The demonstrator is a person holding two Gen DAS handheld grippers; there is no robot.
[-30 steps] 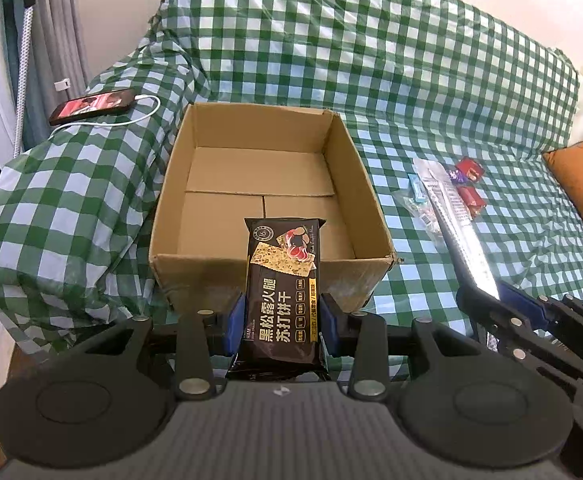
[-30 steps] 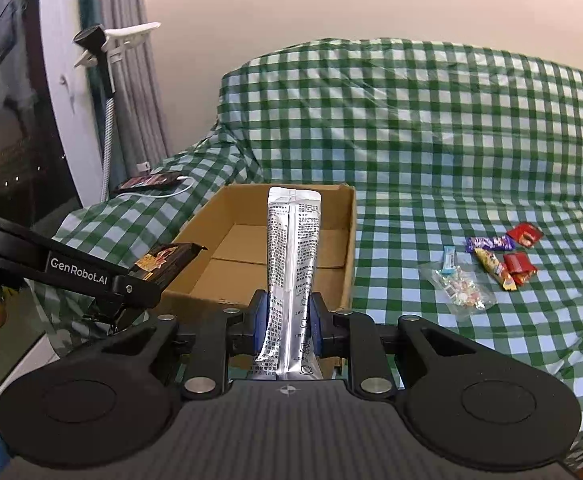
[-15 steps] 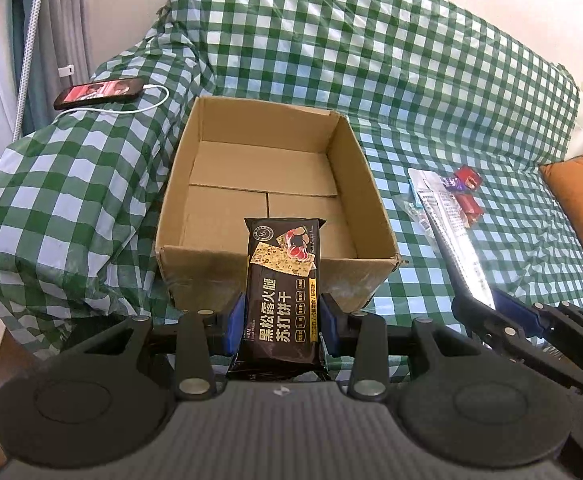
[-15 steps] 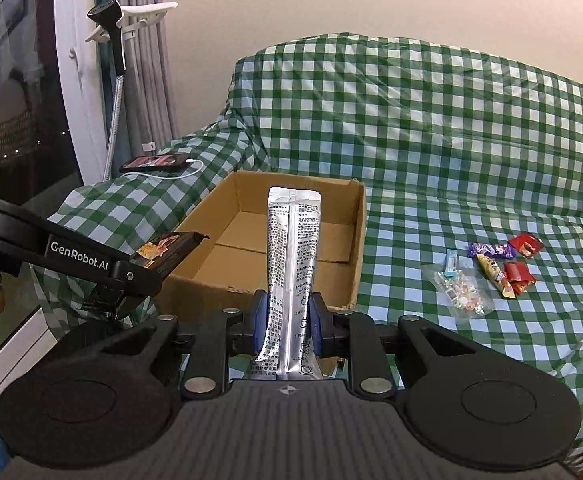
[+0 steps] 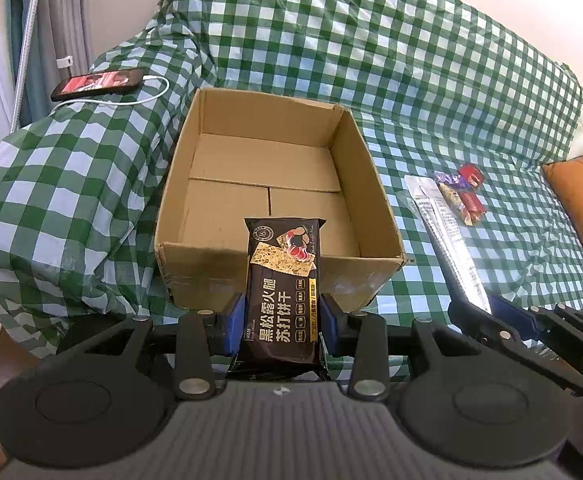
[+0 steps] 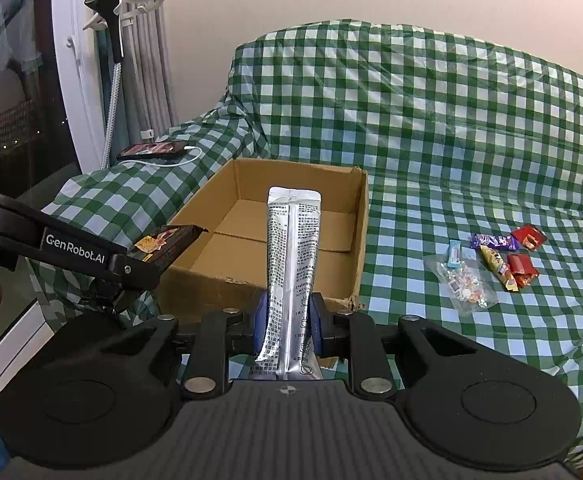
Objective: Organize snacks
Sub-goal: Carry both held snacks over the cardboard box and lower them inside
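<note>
**Two packets held at the near edge of an empty box**

A sofa under green-checked cloth (image 5: 431, 60) carries the open brown cardboard box (image 5: 371, 184). The left gripper (image 5: 281, 322) is clamped on a black cracker packet (image 5: 281, 280), the right gripper (image 6: 289, 322) on a long silver foil sachet (image 6: 291, 248), both at 6 o'clock of the box. The tall sachet may catch the near wall and fall outside. Small loose sweets (image 6: 491, 260) wait at 3 o'clock.

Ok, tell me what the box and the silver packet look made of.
Box: plain brown cardboard, matte, with folded bottom flaps and a frayed corner. Silver packet: probably metallised plastic film, glossy and creased, with a pressed seam down its length.
</note>
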